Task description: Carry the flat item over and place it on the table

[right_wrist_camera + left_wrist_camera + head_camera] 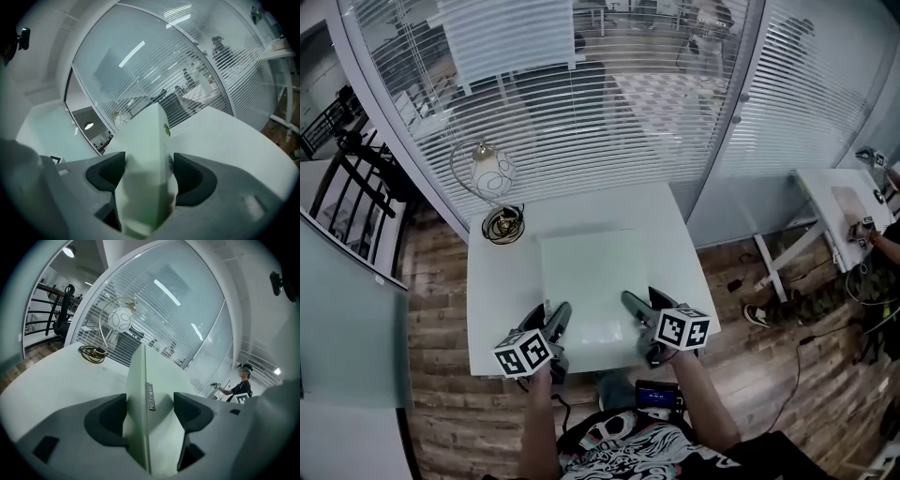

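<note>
Head view first: where is the flat item?
– The pale green flat item (586, 281) lies level over the middle of the white table (502, 281), reaching its near edge. Whether it rests on the top I cannot tell. The left gripper (546, 339) is at its near-left corner and the right gripper (645, 328) at its near-right corner.

Left gripper view?
– Only here is the grip plain. The left gripper (150, 413) has both pads clamped on the flat item (139, 394), seen edge-on, with a small grey label (150, 397) on that edge. Beyond, by the far-left corner, stand a wire lamp (118, 319) and a coiled cable (93, 354). A person (240, 386) stands far off.

Right gripper view?
– The right gripper (149, 176) is likewise clenched on the flat item (147, 164). A green dot (166, 130) shows on its edge, which no other view gives.

And the room?
– A curved glass wall (581, 112) with blinds runs behind the far edge. The plank floor (441, 281) lies around, and a second table (834, 192) is off right.
</note>
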`<state>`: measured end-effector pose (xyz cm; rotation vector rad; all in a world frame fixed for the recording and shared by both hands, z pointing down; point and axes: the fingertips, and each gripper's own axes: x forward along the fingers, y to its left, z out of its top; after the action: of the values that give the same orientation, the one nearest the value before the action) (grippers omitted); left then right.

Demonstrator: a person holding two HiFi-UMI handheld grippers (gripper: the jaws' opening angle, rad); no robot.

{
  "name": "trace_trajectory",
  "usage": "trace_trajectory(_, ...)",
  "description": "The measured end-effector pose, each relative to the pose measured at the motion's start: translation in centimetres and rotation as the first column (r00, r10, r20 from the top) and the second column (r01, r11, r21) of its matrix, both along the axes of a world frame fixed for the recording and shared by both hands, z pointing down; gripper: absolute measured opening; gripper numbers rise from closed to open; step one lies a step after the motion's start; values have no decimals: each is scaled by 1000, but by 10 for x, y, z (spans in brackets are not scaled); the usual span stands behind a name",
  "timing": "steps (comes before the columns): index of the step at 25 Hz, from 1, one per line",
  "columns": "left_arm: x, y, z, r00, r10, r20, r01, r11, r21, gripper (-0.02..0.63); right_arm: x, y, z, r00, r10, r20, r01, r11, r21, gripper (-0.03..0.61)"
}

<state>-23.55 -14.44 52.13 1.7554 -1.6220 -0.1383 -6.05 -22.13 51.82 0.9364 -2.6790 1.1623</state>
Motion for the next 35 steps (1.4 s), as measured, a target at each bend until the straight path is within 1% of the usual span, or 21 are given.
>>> trace_trajectory(12, -2, -9, 21, 1000, -10, -21, 9, 999, -37, 313, -2, -12, 20, 1000, -11, -28, 10, 999, -35, 307)
trace_trajectory(17, -4, -13, 31, 1000, -2, -26, 0, 998, -62, 313, -5, -15, 32, 999, -5, -33, 3, 998, -66, 307)
trace_trajectory(28, -9, -31, 51, 999, -8, -48, 4, 995, -95, 313, -10, -35, 50, 998, -12, -65, 6, 995, -98, 307)
trace_trajectory(35, -11, -47, 69, 998, -13, -53, 6, 991, -131, 313, -12, -51, 69, 997, -15, -78, 4, 992, -128, 307)
